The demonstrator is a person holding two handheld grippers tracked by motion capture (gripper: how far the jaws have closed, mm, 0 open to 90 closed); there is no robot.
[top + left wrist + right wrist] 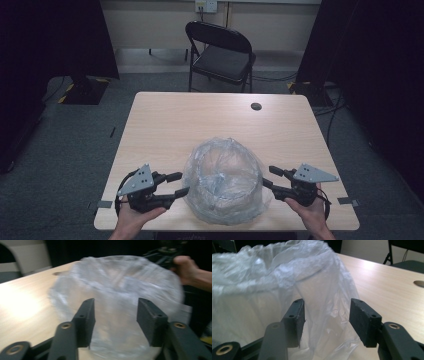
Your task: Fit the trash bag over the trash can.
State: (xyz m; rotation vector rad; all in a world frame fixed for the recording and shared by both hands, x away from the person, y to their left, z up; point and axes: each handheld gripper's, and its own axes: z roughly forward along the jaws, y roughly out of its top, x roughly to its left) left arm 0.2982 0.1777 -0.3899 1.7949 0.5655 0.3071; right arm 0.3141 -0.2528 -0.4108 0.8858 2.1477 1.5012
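Here, a clear plastic bag (223, 180) sits puffed up on the table's (165, 120) near edge, mouth facing up. Left gripper (178, 184) and right gripper (270, 176) flank it, jaws spread, gripping nothing.

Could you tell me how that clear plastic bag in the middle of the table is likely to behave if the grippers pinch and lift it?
The plastic bag looks thin and crinkled, so it will probably flop and deform rather than hold shape. Being see-through film, it is likely light, though a round rim seems to show inside and could add weight. The left gripper and right gripper, both open, may slip on the glossy film.
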